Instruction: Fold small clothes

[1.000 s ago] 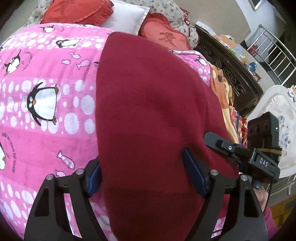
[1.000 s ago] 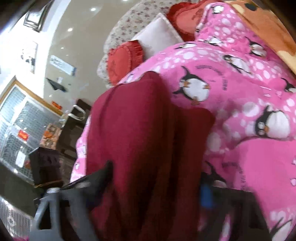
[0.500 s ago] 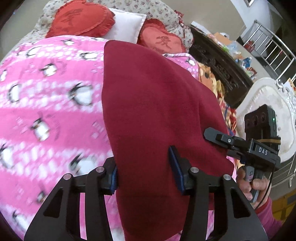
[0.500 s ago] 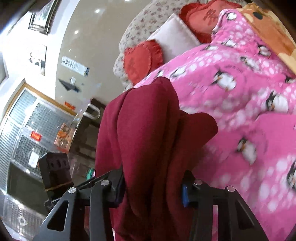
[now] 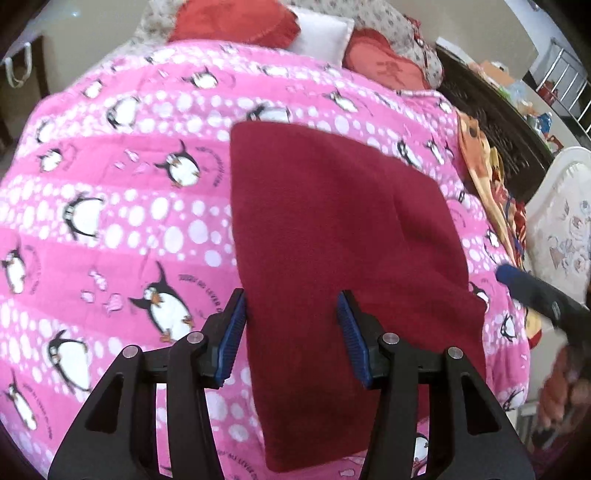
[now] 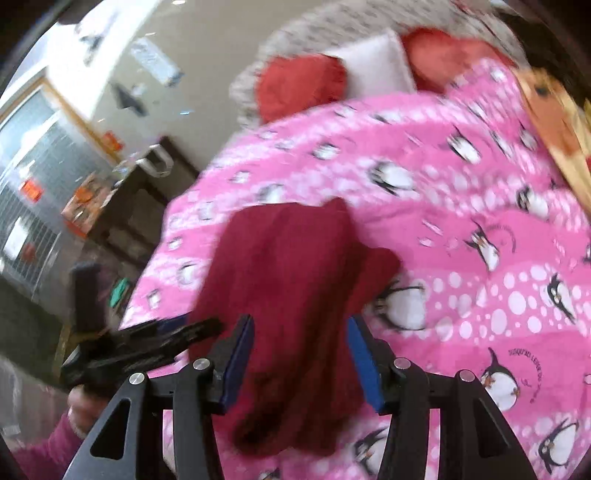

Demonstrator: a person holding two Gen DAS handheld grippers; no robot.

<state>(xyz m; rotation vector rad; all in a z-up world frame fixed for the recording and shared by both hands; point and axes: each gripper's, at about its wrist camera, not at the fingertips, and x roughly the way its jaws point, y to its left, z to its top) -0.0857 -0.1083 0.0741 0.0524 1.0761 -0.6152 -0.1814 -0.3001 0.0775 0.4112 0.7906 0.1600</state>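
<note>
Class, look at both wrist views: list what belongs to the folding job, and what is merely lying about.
Belongs to the job:
- dark red garment
- left tongs, open
- right tongs, open
- pink penguin blanket, the folding surface

Just lying about:
- red cushions
- white pillow
- orange patterned cloth

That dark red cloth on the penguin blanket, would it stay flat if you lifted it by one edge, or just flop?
Probably flop: the dark red cloth bunches into soft folds in the right wrist view and follows the pink penguin blanket beneath. It looks fuzzy, so likely not slippery. Nothing suggests it could roll or break.
</note>
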